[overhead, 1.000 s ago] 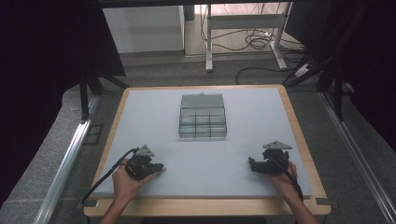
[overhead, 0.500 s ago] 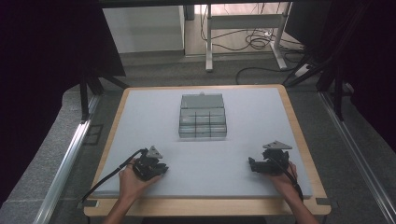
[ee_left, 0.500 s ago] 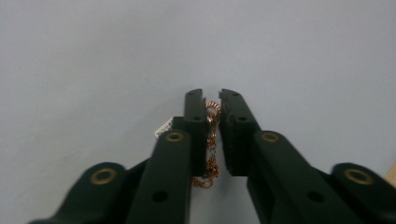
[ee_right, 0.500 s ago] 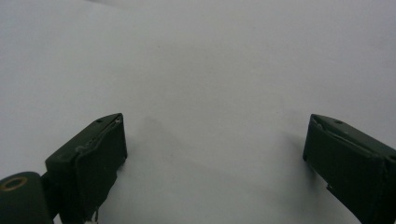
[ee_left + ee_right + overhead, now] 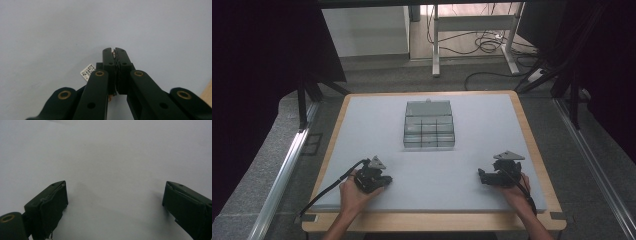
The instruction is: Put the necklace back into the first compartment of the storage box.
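Observation:
My left gripper (image 5: pixel 387 178) rests low on the white mat (image 5: pixel 462 165) near the front left, held in a hand. In the left gripper view its jaws (image 5: pixel 114 50) have just been closing and now meet, shut. Nothing shows between them but a tiny coppery speck at the tip. My right gripper (image 5: pixel 481 176) sits at the front right, pointing left. In the right gripper view (image 5: pixel 115 187) it is open, jaws wide apart over bare mat. A clear plastic compartment box (image 5: pixel 429 125) with its lid up stands at the middle of the table, well beyond both grippers.
The mat lies inside a wooden table frame (image 5: pixel 532 145). A black cable (image 5: pixel 329 190) trails from the left gripper over the front edge. Table legs and cables (image 5: pixel 484 45) are on the floor beyond, with dark curtains at both sides.
The left gripper has shifted slightly to the right across the mat. The right gripper has stayed where it was.

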